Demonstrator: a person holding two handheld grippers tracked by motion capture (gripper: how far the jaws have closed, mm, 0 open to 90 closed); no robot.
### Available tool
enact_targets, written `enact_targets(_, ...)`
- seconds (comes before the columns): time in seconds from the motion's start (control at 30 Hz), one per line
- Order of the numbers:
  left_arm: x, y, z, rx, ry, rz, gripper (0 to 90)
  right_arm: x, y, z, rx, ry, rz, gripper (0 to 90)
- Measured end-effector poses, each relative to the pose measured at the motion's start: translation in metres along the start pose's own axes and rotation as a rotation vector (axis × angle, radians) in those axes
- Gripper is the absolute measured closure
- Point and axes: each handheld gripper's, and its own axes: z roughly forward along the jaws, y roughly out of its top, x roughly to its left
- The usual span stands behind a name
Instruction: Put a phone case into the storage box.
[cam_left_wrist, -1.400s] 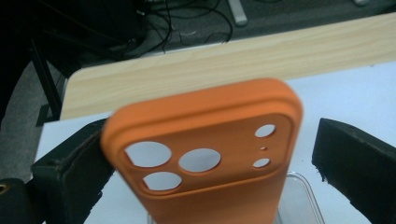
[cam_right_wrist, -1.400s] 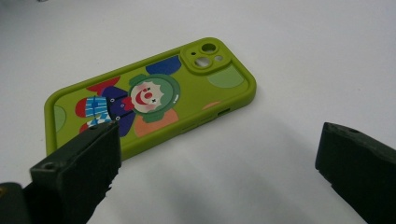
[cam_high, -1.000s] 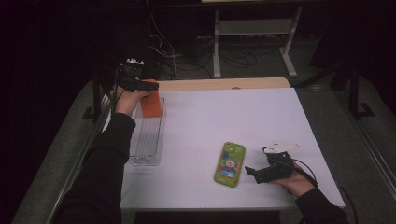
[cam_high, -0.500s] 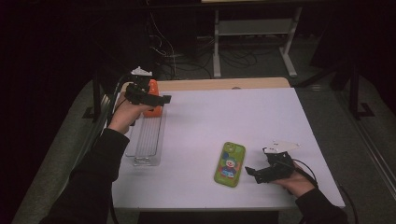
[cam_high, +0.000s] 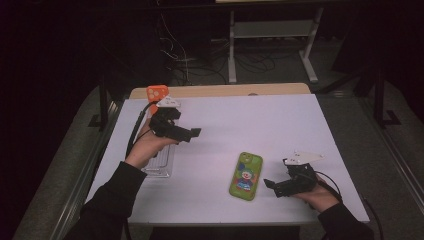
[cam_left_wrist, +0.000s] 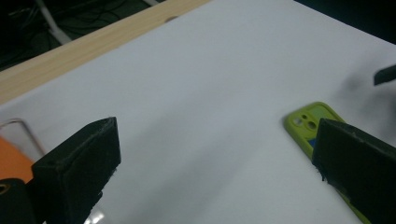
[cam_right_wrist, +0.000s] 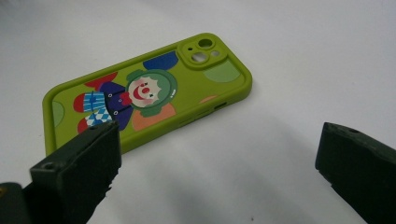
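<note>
L gripper (cam_high: 192, 134) has come off the far end of the clear tray (cam_high: 159, 162) since 1 s ago; now points out over bare table toward the phone (cam_high: 246, 175), jaws wide apart, empty. Orange item (cam_high: 157, 93) sits at table's far L corner. R gripper (cam_high: 268, 184) unmoved, jaws apart, just beside phone, not touching. Phone flat, case side up, near R front. Likely next: L reach to phone.

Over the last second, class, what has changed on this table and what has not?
The left gripper, open and empty, swung from the orange block and clear tray toward the middle. The green phone case and open right gripper stayed put.
</note>
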Motion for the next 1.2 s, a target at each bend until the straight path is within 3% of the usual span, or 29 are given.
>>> enact_targets(0.47, -0.039, -0.029, 0.020, 0.018, -0.091, 0.025, 0.7, 0.001, 0.003, 0.005, 0.011, 0.005, 0.004, 0.0)
enact_targets(0.5, -0.043, -0.032, 0.022, 0.008, -0.101, 0.010, 0.7, 0.001, 0.003, 0.005, 0.012, 0.003, -0.002, 0.0)
enact_targets(0.73, -0.060, -0.047, 0.032, 0.057, -0.121, 0.050, 1.1, -0.001, 0.005, 0.007, 0.016, -0.008, 0.012, 0.0)
enact_targets(0.9, -0.070, -0.057, 0.040, 0.074, -0.143, 0.042, 1.2, -0.002, 0.004, 0.007, 0.017, -0.016, 0.011, 0.0)
enact_targets(0.97, -0.075, -0.060, 0.043, 0.084, -0.149, 0.061, 1.2, -0.002, 0.003, 0.006, 0.017, -0.022, 0.015, 0.0)
enact_targets(1.07, -0.078, -0.064, 0.046, 0.093, -0.157, 0.074, 7.7, -0.002, 0.003, 0.005, 0.016, -0.029, 0.013, 0.0)
enact_targets(1.2, -0.080, -0.069, 0.050, 0.098, -0.184, 0.082, 25.9, -0.002, 0.003, 0.003, 0.013, -0.031, 0.013, 0.0)
